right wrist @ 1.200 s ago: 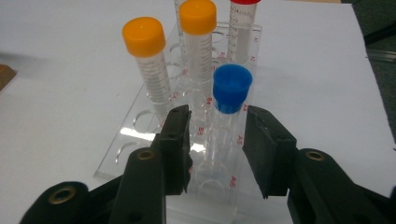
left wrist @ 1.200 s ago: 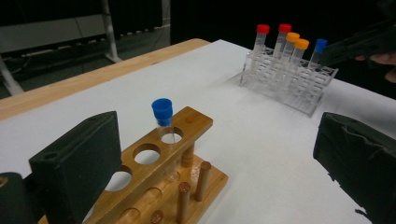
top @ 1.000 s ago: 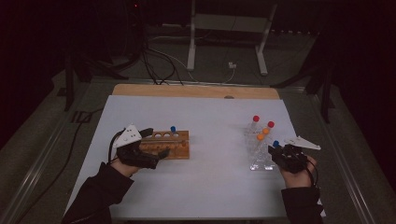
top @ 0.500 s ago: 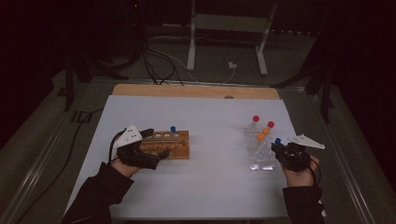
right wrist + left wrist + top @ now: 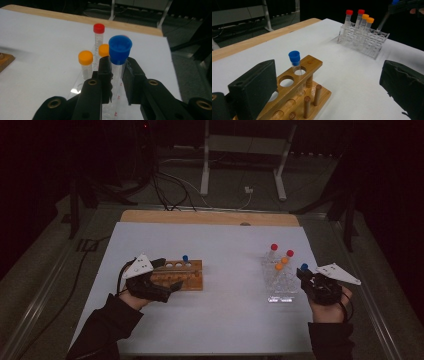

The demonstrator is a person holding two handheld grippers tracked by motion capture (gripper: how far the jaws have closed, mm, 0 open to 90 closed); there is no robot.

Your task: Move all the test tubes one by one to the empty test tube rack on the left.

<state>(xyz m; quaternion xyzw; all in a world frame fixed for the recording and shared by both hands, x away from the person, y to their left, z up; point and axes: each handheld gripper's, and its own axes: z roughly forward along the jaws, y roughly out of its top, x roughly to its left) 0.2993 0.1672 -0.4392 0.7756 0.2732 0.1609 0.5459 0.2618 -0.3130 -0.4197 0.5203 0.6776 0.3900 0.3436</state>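
The right tool (image 5: 117,75) is pinching a blue-capped tube (image 5: 119,53) just below its cap, the jaws pressing on the clear wall from both sides. The tube is standing nearly upright in the grip, hanging over the near right end of the clear rack (image 5: 281,281) (its lower tip is reaching toward the rack's top in the left gripper view, though whether it is touching cannot be told). The tube is transparent, with faint printed marks down its side and a flared blue cap. Two orange-capped tubes (image 5: 85,63) and two red-capped tubes (image 5: 99,37) are standing in the rack beyond it.

The left tool (image 5: 167,276) is spreading wide around the near end of the wooden rack (image 5: 298,93), its jaws on either side and gripping nothing. A second blue-capped tube (image 5: 295,65) is standing in one of that rack's holes. Both racks are sitting well apart on the white surface (image 5: 225,270).
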